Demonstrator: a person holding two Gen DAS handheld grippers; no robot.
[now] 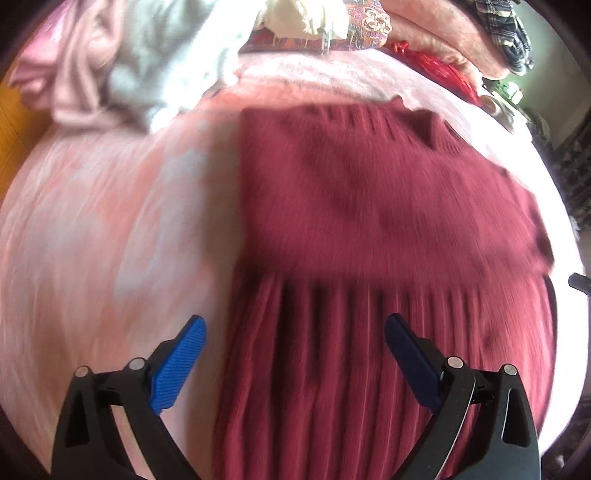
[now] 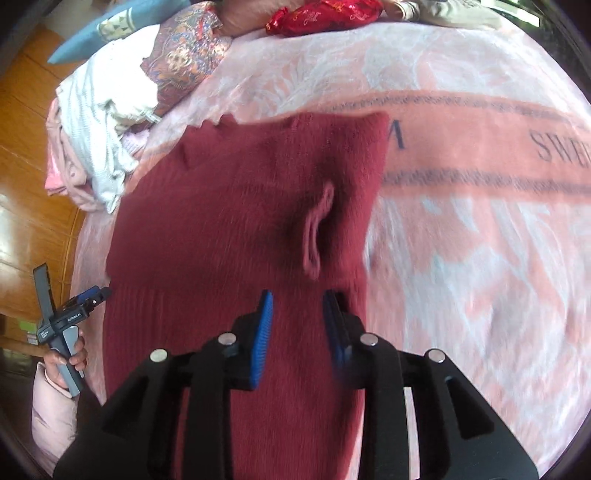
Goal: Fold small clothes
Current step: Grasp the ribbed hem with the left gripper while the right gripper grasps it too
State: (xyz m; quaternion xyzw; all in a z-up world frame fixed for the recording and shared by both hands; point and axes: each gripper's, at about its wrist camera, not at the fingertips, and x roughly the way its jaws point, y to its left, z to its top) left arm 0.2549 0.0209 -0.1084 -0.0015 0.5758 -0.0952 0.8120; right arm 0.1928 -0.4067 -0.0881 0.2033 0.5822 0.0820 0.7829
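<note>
A dark red knitted garment (image 1: 369,206) lies flat on the pink blanket, with its ribbed part nearest me. It also shows in the right wrist view (image 2: 236,206), where a small raised crease (image 2: 314,229) stands up near its right side. My left gripper (image 1: 295,328) is wide open and empty above the ribbed part, near the garment's left edge. My right gripper (image 2: 297,306) is open with a narrow gap, empty, above the near right part of the garment. The left gripper (image 2: 86,299) is also seen in the right wrist view, held in a hand.
The pink patterned blanket (image 2: 461,258) covers the bed. A heap of white and pale pink clothes (image 1: 122,70) lies at the far left, also in the right wrist view (image 2: 99,147). Patterned cushions (image 2: 184,51) and a red cloth (image 2: 321,14) lie at the far edge. Wooden floor (image 2: 26,192) lies left.
</note>
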